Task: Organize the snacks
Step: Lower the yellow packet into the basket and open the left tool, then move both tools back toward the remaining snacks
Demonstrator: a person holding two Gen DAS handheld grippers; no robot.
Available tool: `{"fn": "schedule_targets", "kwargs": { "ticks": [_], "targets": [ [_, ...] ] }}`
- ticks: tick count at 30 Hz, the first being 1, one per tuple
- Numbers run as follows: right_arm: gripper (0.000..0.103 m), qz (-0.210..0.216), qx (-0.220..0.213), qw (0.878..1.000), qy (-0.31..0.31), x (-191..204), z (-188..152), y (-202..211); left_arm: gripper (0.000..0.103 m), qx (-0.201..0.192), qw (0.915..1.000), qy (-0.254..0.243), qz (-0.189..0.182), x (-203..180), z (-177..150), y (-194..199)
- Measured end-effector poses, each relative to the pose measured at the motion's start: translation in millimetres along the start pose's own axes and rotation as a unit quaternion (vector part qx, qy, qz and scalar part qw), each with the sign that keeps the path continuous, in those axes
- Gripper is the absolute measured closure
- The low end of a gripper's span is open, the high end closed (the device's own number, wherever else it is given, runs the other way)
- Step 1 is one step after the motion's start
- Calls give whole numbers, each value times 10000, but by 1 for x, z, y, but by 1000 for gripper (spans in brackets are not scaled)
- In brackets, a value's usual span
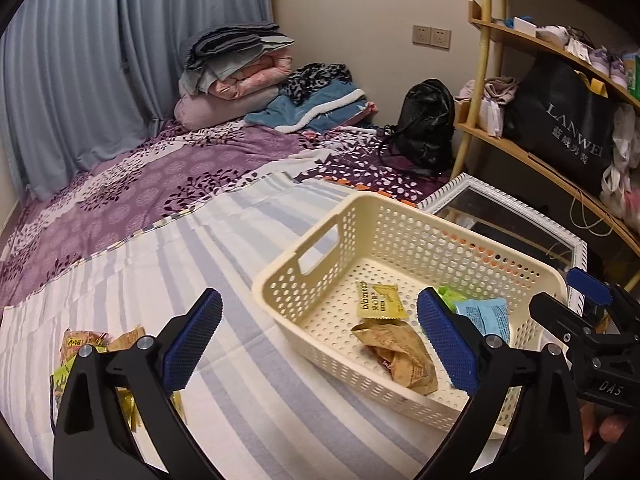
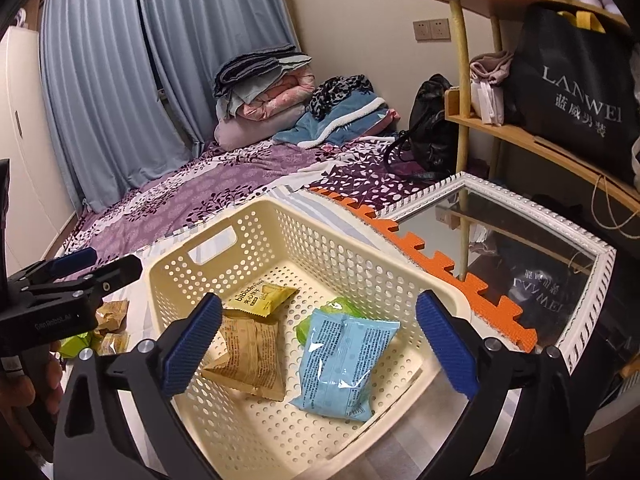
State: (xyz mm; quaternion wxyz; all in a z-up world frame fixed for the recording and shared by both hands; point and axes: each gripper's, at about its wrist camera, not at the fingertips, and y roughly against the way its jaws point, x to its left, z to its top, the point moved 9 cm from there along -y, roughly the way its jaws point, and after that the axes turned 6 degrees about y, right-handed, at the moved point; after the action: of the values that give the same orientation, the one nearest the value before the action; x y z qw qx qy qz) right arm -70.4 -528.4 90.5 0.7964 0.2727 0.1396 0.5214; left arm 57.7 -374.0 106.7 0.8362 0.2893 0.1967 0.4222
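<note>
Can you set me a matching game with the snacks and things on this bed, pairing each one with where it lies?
Things:
1. light blue packet
2. yellow bibizan packet
3. black backpack
4. folded blankets

Places:
A. by the curtain, at the far end of the bed
B. in the cream basket, right part
C. beside the wooden shelf
D. in the basket, towards its far wall

Pairs: 1-B, 2-D, 3-C, 4-A

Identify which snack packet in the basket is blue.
The blue packet, nearest the basket's mirror-side wall; the others are brown, yellow and green.
</note>
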Motion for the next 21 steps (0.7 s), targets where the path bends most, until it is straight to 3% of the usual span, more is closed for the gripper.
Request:
{"fn": "schedule_targets", "kwargs": {
  "ticks": [21],
  "targets": [
    [5,-27,122,9985,539,45,4,-3,4,70,9988,371,303,60,-28,19]
  ]
}}
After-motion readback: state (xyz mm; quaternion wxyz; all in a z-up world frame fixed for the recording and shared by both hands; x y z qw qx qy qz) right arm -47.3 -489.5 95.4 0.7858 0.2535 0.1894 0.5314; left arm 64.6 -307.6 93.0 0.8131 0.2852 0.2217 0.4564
